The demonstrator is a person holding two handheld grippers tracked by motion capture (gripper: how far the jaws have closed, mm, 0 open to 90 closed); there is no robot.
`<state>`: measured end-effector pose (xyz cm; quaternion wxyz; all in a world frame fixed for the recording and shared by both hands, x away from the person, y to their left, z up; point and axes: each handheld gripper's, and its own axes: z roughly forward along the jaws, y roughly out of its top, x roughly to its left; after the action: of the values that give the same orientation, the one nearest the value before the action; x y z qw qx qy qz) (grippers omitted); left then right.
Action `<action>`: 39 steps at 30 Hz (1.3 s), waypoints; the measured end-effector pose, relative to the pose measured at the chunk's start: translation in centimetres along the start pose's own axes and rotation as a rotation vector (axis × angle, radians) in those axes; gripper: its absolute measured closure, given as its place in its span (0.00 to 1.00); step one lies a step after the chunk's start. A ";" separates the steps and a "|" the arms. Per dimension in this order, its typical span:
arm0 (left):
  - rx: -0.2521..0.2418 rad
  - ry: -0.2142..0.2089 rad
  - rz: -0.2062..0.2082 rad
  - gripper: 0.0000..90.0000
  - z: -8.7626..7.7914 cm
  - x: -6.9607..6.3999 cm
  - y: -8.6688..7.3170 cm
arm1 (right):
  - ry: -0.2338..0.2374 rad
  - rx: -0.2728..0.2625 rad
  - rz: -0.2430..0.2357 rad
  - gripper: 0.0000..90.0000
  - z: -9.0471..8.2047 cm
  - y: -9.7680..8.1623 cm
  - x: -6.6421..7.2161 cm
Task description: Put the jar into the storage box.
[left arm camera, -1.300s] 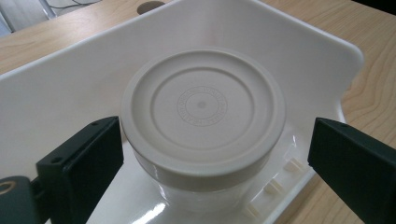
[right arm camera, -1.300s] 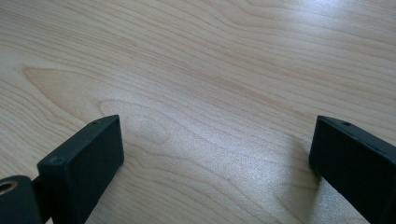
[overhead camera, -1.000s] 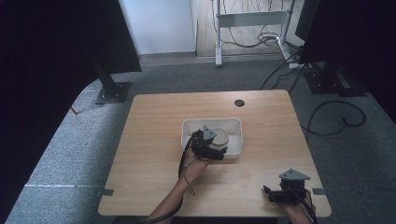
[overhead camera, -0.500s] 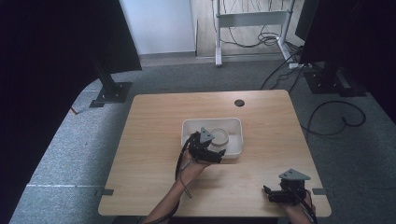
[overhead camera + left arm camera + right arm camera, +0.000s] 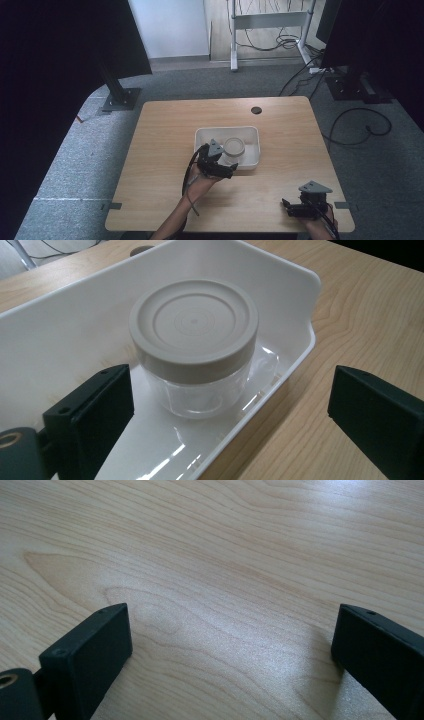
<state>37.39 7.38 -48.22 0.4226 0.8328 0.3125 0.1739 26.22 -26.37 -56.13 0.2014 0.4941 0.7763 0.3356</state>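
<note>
A clear jar with a beige screw lid (image 5: 195,345) stands upright in a white plastic tray (image 5: 280,285) at the middle of the wooden table; from above the jar (image 5: 233,147) sits in the tray (image 5: 250,134). My left gripper (image 5: 226,169) hovers at the tray's near left corner, open, its jaws spread wide with one over the tray floor and one outside the wall; the jar is just ahead between them, untouched. My right gripper (image 5: 289,207) rests low over bare wood near the table's front right corner, open and empty.
A round cable hole (image 5: 256,110) lies in the table's far side. Black stands (image 5: 120,97) and loose cables (image 5: 360,125) are on the grey carpet around the table. Bare wood (image 5: 210,555) stretches ahead of the right gripper.
The left gripper has drawn back slightly toward the tray's near left corner, leaving the jar standing free in the tray. The right gripper has stayed put.
</note>
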 end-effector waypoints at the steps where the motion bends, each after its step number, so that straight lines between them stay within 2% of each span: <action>1: 0.002 -0.001 0.002 0.05 -0.1 0.0 0.0 | 0.000 0.000 0.000 0.03 0.0 0.0 0.0; 26: -0.015 -0.016 -0.016 0.05 -1.8 0.4 -1.7 | -0.001 0.002 0.001 0.02 0.0 0.0 0.0; 39: -0.025 -0.015 -0.025 0.06 -3.1 1.0 -2.8 | -0.001 0.002 0.001 0.02 0.0 0.0 0.0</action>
<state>35.39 11.16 -48.71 0.4373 0.8248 0.3174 0.1663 26.24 -26.36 -56.13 0.2013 0.4948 0.7764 0.3344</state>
